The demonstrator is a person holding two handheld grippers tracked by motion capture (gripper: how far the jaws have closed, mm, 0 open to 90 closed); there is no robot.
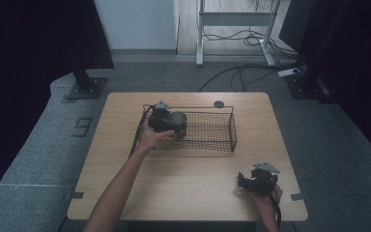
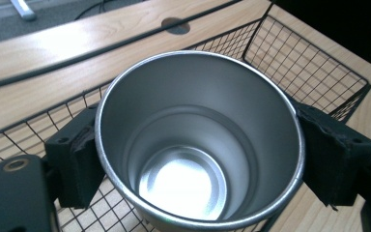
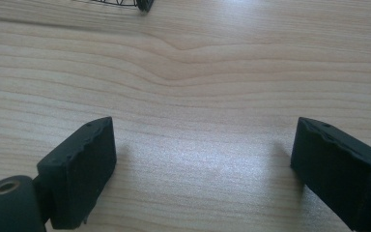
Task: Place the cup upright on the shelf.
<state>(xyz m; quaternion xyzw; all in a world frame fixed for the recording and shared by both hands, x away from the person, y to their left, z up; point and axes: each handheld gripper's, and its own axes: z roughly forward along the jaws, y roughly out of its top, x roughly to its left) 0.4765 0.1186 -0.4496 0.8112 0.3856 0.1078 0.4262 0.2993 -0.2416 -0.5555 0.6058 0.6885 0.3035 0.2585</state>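
Item: steel cup [image 2: 198, 145], plain brushed metal, open mouth facing the left gripper view, inside bare and bright at the bottom. Location: at the left end of the wire basket [image 1: 212, 133], over its mesh floor; whether the base touches the mesh cannot be told. In the high view the cup [image 1: 177, 123] appears as a grey cylinder just beside the left hand [image 1: 149, 137].

Item: left gripper [image 2: 198, 159], hand-held. Its two black padded jaws press on opposite sides of the cup's outer wall near the rim, clamped on it. In the high view the gripper [image 1: 166, 123] sits at the basket's left end with its grey three-cornered plate on top and its cable trailing down the left side.

Item: wire basket, black, rectangular, open mesh with a raised rim. It stands on the far half of the table, long side across, with a thin black rod along its far rim.

Item: right gripper [image 3: 203, 159], hand-held. Jaws stand wide apart with bare wood between them, holding nothing. In the high view it [image 1: 244, 181] rests at the near right corner of the table, in the right hand [image 1: 265, 195], well apart from the basket.

Item: table [image 1: 188, 183], light wood grain, with a round dark cable hole [image 1: 219, 104] near its far edge.
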